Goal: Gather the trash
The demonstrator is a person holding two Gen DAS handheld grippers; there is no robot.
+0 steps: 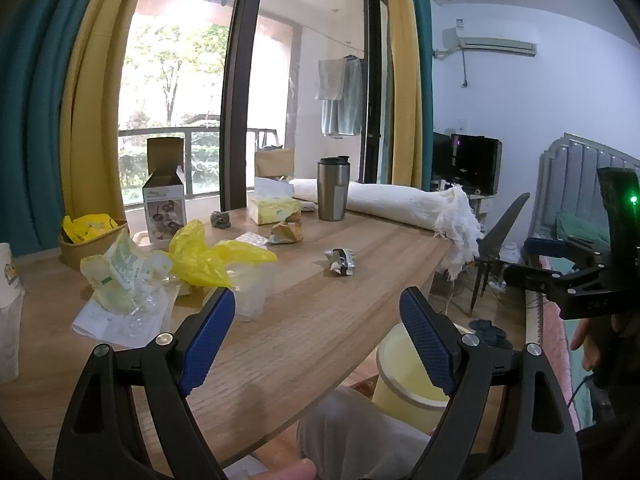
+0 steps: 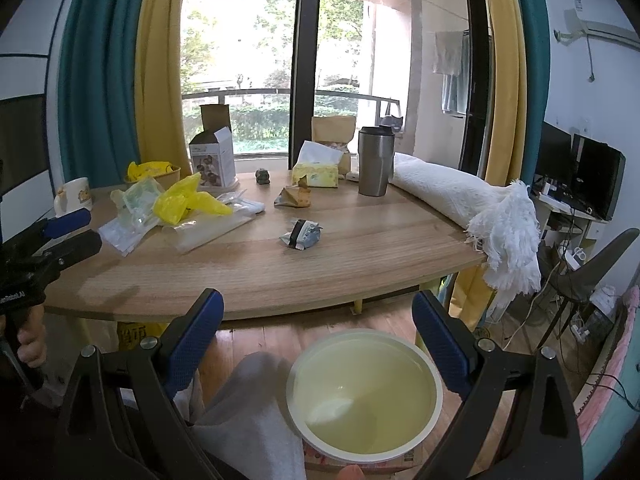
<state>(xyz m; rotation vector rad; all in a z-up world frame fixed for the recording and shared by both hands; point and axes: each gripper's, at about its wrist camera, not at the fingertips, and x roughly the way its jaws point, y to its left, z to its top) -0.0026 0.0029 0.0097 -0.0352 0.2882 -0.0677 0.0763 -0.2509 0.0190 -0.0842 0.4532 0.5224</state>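
Trash lies on the wooden table (image 2: 280,268): a crumpled silver wrapper (image 1: 341,261) (image 2: 301,233) in the middle, a crumpled brown paper wrapper (image 1: 286,233) (image 2: 294,197) behind it, and a pile of yellow plastic bags (image 1: 204,256) (image 2: 188,199) and clear packaging (image 1: 120,280) (image 2: 132,216) at the left. A pale yellow bin (image 2: 364,396) (image 1: 404,372) stands on the floor in front of the table. My left gripper (image 1: 316,332) is open and empty above the table's near edge. My right gripper (image 2: 318,340) is open and empty above the bin.
A steel tumbler (image 2: 375,160), tissue box (image 2: 316,170), small printed carton (image 2: 212,158), white mug (image 2: 74,196), paper bowl (image 1: 86,240) and a rolled white cloth (image 2: 472,200) sit on the table. A dark chair (image 2: 592,268) stands at the right. My knee (image 2: 252,408) is beside the bin.
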